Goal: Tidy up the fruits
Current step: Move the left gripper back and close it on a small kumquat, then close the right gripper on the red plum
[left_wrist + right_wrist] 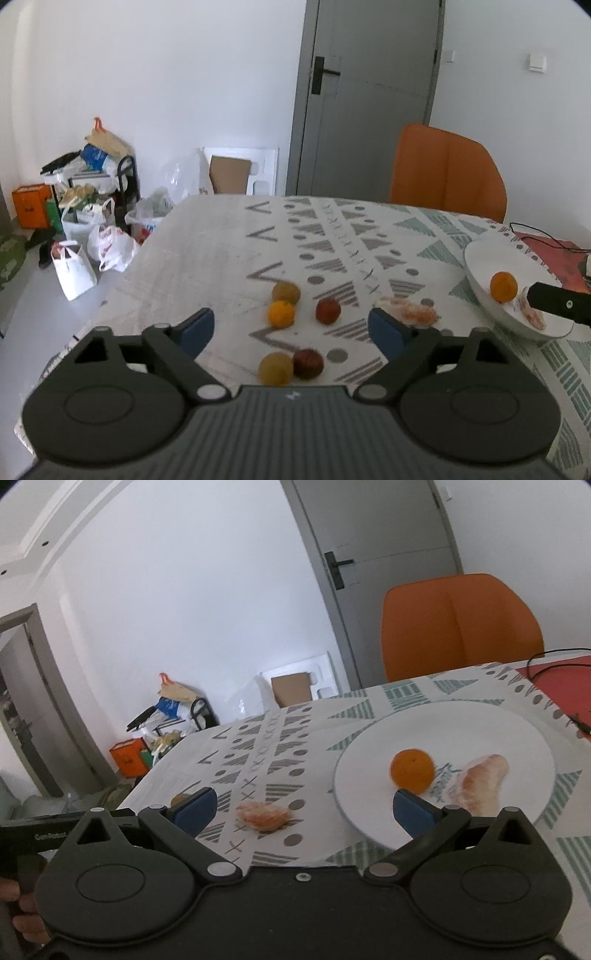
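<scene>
The table (207, 236), covered by a patterned cloth, carries everything at stake. Toward its right side a white plate (480, 723) is set, and on it an orange (412, 770) and a peeled citrus piece (480, 782) are already lying, close together but apart.

The rest of the fruit is spread on the cloth to the left of the plate: a loose peeled citrus segment (263, 815) just short of the plate's rim, then a cluster of five small fruits (two yellow-green, two dark red, one orange in colour). Of these, the small orange fruit (281, 314) and the red fruit (328, 311) are seen near the middle, well apart from the plate.

The left gripper (291, 328) is held above this cluster with its jaws wide and nothing between the pads. The right gripper (304, 808) is likewise spread wide and empty, the segment being framed between its fingers but untouched.

The step in hand is judged to be a pick from the cluster. It would best be done by one fruit being singled out, the jaws being centred on it so neighbours are not nudged, since round fruit is likely to roll. A gentle squeeze is advised.
</scene>
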Tool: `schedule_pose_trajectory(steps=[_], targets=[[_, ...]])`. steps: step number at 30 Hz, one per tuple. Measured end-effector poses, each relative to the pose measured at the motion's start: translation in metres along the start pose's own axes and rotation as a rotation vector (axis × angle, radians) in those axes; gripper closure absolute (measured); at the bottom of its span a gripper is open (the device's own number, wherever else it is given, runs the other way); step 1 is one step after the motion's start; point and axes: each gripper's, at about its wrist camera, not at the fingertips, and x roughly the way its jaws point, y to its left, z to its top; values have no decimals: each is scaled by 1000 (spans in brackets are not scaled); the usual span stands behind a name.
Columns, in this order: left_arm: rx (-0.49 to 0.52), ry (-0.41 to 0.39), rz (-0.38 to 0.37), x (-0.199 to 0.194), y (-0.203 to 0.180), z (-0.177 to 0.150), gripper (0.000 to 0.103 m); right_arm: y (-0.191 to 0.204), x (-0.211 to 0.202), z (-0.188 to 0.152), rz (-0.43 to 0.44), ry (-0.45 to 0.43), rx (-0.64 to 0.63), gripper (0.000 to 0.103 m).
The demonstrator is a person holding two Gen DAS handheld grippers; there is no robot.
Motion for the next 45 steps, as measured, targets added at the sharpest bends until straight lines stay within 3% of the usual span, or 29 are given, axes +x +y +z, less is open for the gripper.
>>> schedule_pose_trajectory(steps=[7, 9, 19, 22, 25, 37, 45], targets=[[-82, 24, 0, 1, 16, -16, 29, 12, 10, -5, 36, 49, -11, 0], [-109, 42, 1, 4, 20, -21, 38, 15, 13, -8, 41, 67, -22, 0], [-154, 79, -12, 10, 33, -41, 60, 39, 26, -19, 69, 127, -74, 0], [-158, 70, -8, 8, 36, -43, 82, 45, 30, -21, 82, 148, -81, 0], [-201, 75, -35, 5, 44, -41, 83, 54, 36, -23, 98, 166, -96, 0], [-225, 23, -2, -11, 68, -34, 83, 90, 57, -27, 158, 201, -165, 1], [-262, 5, 35, -19, 89, -34, 83, 121, 71, -26, 217, 224, -238, 22]])
